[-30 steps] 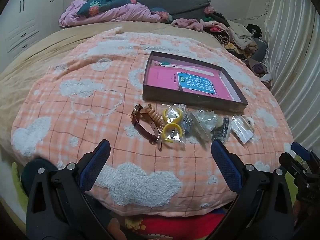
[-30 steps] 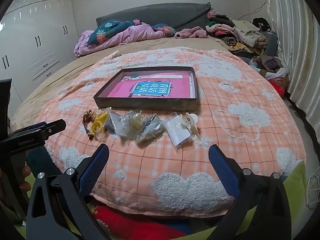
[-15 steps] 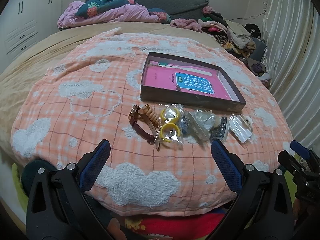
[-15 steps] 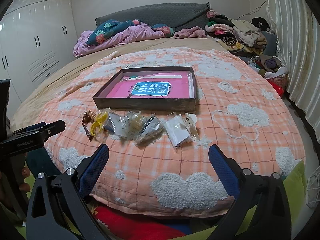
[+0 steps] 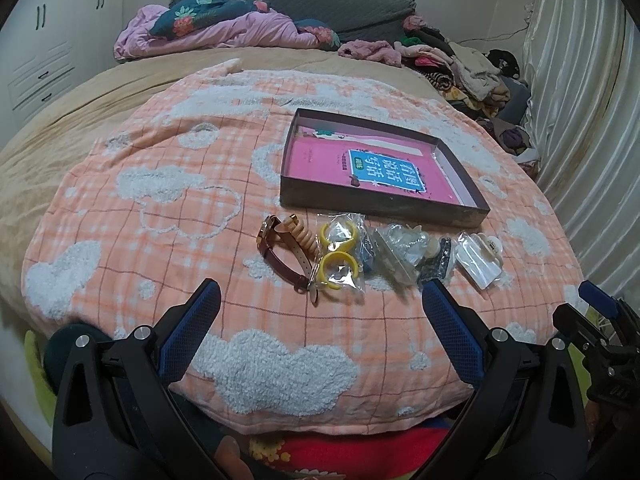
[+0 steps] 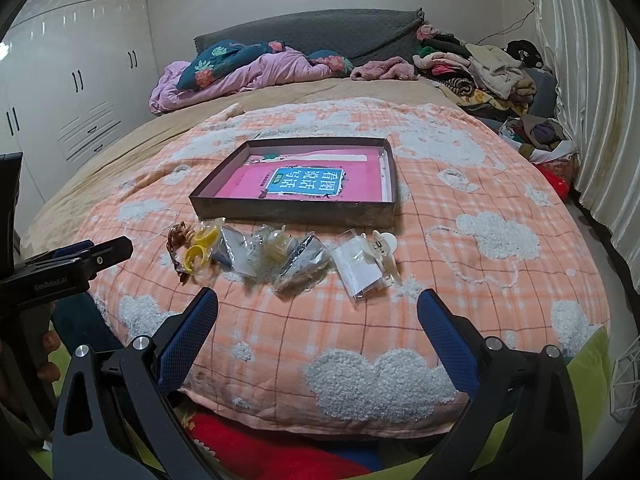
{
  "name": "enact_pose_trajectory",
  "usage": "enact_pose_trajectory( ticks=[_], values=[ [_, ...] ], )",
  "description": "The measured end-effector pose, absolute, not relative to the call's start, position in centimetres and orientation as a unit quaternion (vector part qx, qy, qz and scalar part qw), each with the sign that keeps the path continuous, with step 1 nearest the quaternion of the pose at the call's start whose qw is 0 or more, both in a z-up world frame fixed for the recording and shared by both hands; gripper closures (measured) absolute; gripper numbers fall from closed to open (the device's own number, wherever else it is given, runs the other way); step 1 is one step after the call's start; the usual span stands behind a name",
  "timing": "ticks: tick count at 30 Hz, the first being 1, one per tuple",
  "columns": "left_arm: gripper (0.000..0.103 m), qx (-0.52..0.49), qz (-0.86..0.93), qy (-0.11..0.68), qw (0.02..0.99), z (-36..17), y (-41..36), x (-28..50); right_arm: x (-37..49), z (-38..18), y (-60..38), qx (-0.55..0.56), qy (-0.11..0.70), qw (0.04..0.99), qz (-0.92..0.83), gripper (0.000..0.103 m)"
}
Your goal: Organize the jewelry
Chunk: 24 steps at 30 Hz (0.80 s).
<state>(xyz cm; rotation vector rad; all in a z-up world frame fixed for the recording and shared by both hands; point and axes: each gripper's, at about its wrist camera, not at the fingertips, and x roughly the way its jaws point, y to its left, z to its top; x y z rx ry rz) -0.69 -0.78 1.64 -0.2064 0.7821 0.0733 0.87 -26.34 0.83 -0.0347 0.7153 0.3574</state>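
Note:
A row of jewelry lies on the orange cloud blanket (image 5: 168, 216): a brown-strap watch (image 5: 280, 258), a bag of yellow rings (image 5: 338, 256), clear bags of small pieces (image 5: 400, 252), and a white bag with a cream hair clip (image 5: 478, 256). The same row shows in the right wrist view, with the yellow rings (image 6: 198, 248) at its left and the hair clip (image 6: 386, 256) at its right. Behind it sits a shallow dark box (image 5: 384, 204) with a pink book inside; it also shows in the right wrist view (image 6: 296, 208). My left gripper (image 5: 320, 304) and right gripper (image 6: 318, 308) are both open and empty, short of the row.
Crumpled pink and floral bedding (image 5: 224, 24) and a pile of clothes (image 5: 460, 64) lie at the bed's far end. Curtains (image 5: 580, 100) hang on the right and white wardrobes (image 6: 68, 92) stand on the left. A red item (image 6: 272, 452) lies below the blanket's front edge.
Both grippers have shifted only slightly; the left wrist view has drifted a little, so the jewelry row sits slightly higher and more to the left. Nothing was touched.

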Motion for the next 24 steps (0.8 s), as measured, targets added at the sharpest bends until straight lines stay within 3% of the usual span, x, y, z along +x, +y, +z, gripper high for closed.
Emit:
enact_pose_trajectory(
  ticks=[24],
  values=[
    [0.008, -0.103, 0.043, 0.378, 0.919, 1.99, -0.16, -0.4, 1.38, 1.11, -26.03, -0.022, 0.342, 0.921, 0.188, 0.004]
  ],
)
